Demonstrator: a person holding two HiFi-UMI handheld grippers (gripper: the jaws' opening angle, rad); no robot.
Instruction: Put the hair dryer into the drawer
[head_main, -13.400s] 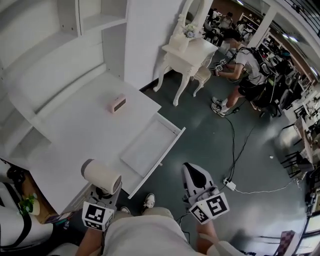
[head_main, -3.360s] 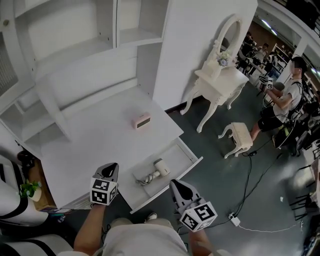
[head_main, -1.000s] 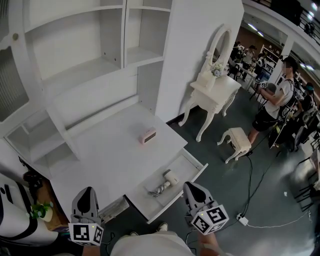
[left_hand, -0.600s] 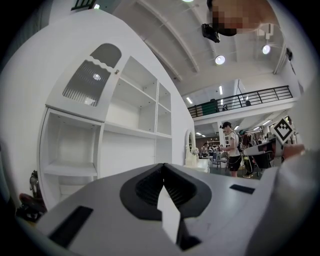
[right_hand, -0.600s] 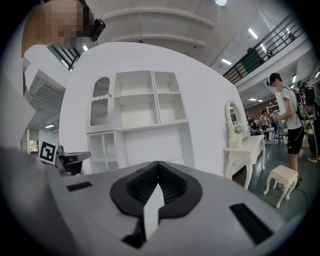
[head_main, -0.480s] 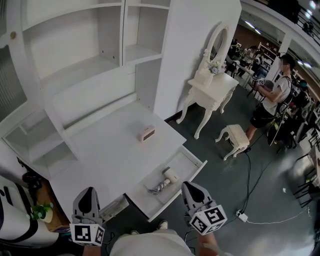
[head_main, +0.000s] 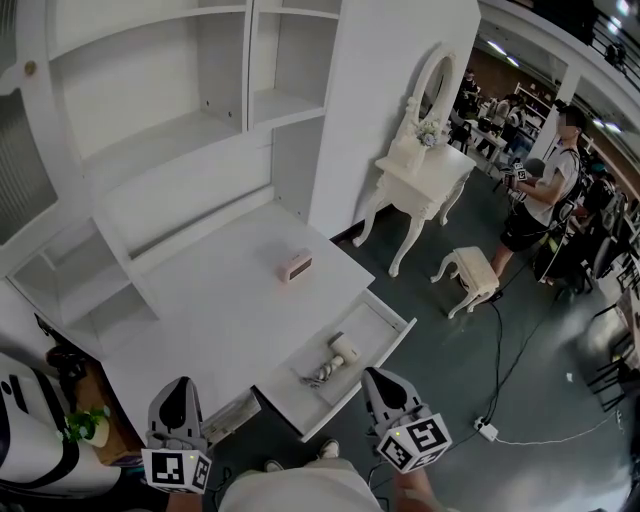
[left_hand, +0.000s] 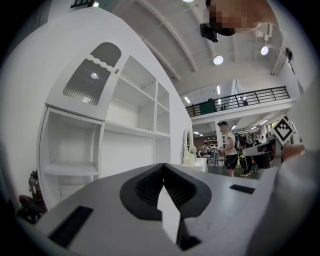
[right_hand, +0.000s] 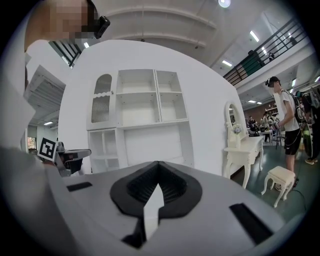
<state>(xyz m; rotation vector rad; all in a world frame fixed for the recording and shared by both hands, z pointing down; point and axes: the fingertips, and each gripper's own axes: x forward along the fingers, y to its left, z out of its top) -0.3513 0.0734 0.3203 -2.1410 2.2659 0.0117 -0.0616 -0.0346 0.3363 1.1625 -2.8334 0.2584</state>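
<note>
A: Where is the hair dryer (head_main: 342, 351)?
B: In the open drawer (head_main: 398, 335). The left gripper (head_main: 177, 392) and right gripper (head_main: 380, 383) hang near, jaws together and empty.
A: Hazard?
B: The cord (head_main: 317, 378) may jam if the drawer is pushed shut.

A white dressing table (head_main: 425, 168) with an oval mirror (head_main: 431, 88) stands on the dark grey floor (head_main: 545, 385), a matching stool (head_main: 468, 276) just beside it. Near it rises a tall white shelf unit (head_main: 150, 90).
</note>
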